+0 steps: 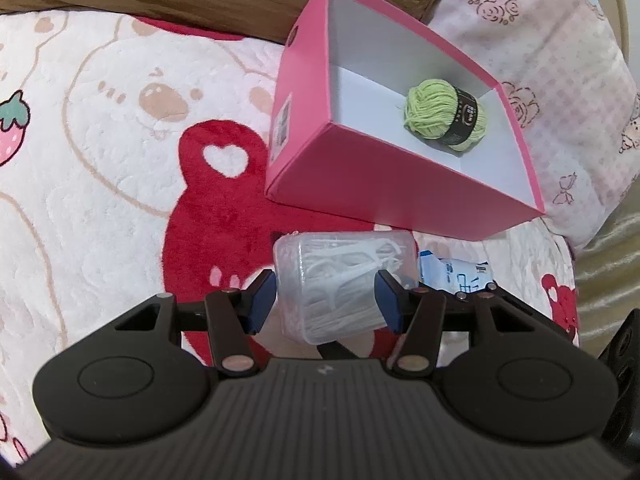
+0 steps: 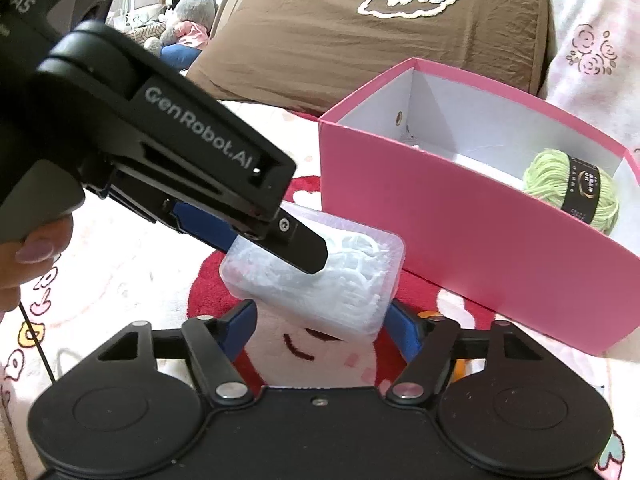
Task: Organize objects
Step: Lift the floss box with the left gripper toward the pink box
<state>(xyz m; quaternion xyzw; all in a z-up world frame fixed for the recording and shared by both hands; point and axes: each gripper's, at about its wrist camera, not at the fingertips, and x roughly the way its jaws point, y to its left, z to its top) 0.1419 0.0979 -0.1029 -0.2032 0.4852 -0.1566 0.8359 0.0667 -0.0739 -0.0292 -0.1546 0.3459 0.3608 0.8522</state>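
A clear plastic box of white floss picks (image 1: 336, 284) sits between the blue pads of my left gripper (image 1: 326, 300), which is shut on it and holds it above the blanket. In the right wrist view the same box (image 2: 340, 280) is held by the left gripper (image 2: 280, 248) from the left. My right gripper (image 2: 322, 322) is open, its pads either side of the box's near end and not pressing it. A pink cardboard box (image 1: 384, 196) with a white inside holds a green yarn ball (image 1: 440, 114); both also show in the right wrist view, box (image 2: 460, 248) and yarn (image 2: 572, 192).
A pink and red bear-print blanket (image 1: 120, 160) covers the bed. A brown pillow (image 2: 360, 52) lies behind the pink box, a rose-print pillow (image 1: 560, 60) to its right. A blue and white packet (image 1: 456, 274) lies right of the floss box. Plush toys (image 2: 188, 12) are far back.
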